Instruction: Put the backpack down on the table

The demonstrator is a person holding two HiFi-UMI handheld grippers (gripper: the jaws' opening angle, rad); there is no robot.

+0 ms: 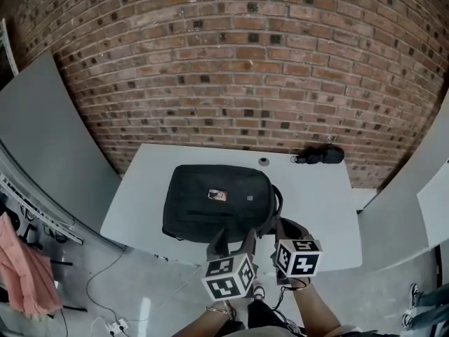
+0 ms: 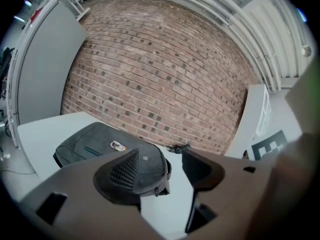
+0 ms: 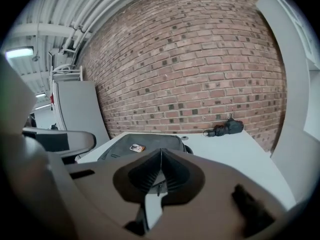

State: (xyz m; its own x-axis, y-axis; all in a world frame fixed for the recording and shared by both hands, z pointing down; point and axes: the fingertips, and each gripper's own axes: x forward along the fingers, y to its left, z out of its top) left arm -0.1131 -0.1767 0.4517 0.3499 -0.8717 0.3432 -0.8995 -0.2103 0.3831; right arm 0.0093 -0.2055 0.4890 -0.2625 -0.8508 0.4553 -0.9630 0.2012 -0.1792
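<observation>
Backpack (image 1: 217, 202) flat on table (image 1: 316, 206), just ahead of left gripper (image 2: 160, 156), jaws apart and empty, and right gripper (image 3: 160, 153), jaws together.

Black backpack (image 1: 196, 203), white table (image 1: 317, 203)

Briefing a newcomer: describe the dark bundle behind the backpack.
Start at the brick wall, then the white table before it. At the table's far right corner lies a folded black umbrella, far smaller than the backpack and apart from it.
</observation>
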